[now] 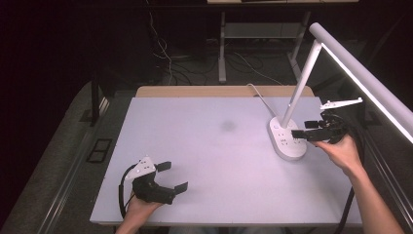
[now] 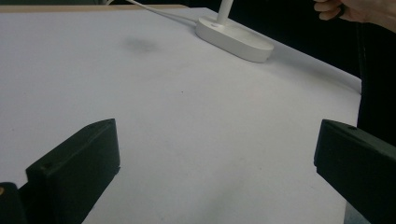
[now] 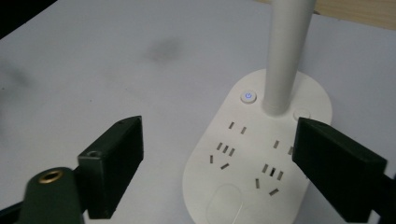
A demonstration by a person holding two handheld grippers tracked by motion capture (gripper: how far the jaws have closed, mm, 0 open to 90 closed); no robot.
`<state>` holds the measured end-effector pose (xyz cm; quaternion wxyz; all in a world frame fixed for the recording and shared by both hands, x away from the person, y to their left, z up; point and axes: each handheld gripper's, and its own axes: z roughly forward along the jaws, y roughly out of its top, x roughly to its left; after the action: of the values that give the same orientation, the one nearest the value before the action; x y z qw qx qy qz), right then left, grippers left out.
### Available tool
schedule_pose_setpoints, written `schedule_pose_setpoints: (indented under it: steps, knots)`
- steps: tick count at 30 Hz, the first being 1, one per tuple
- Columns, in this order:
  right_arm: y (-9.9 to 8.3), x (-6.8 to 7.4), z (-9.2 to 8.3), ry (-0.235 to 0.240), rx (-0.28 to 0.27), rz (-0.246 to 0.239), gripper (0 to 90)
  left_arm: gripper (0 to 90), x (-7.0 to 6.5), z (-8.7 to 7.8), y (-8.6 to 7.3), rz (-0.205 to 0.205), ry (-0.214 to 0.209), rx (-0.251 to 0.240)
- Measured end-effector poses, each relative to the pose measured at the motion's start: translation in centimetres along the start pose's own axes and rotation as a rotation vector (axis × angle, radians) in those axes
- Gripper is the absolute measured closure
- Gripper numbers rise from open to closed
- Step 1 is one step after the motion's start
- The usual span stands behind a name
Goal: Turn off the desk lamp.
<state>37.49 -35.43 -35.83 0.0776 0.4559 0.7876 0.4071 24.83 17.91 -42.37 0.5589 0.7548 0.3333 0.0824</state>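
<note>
Both our grippers are spread wide and carry nothing.

We hold the right gripper point(image 1: 301, 128) just above the socket base point(image 3: 261, 158) of the white desk lamp point(image 1: 311, 73) at the table's point(image 1: 209, 146) right side, its power button point(image 3: 249, 96) glowing blue. Our left gripper point(image 1: 173, 176) hovers over bare white tabletop near the front edge, well apart from the lamp.

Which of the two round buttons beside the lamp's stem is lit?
In the right gripper view, the power button left of the stem glows blue. The round button on the stem's right is plain white and unlit.
</note>
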Motion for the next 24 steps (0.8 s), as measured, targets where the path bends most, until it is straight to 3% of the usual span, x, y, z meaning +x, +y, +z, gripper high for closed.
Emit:
schedule_pose_setpoints:
  steps: [4,9,19,24]
  knots:
    - [0.3,-0.9,0.1,0.005,-0.001,0.003,30.1,0.0,0.0,0.0,0.0,0.003,-0.001,0.000]
    - [0.5,-1.5,0.4,0.002,0.013,0.016,35.4,0.0,0.1,-0.2,0.0,-0.003,0.003,-0.005]
    - [0.7,-3.7,1.3,-0.033,0.008,0.037,53.3,0.0,-0.1,-0.1,0.0,-0.004,-0.003,-0.005]
    - [0.7,-4.4,2.1,-0.014,0.001,0.054,62.0,0.0,-0.2,0.1,0.0,0.004,-0.003,0.003]
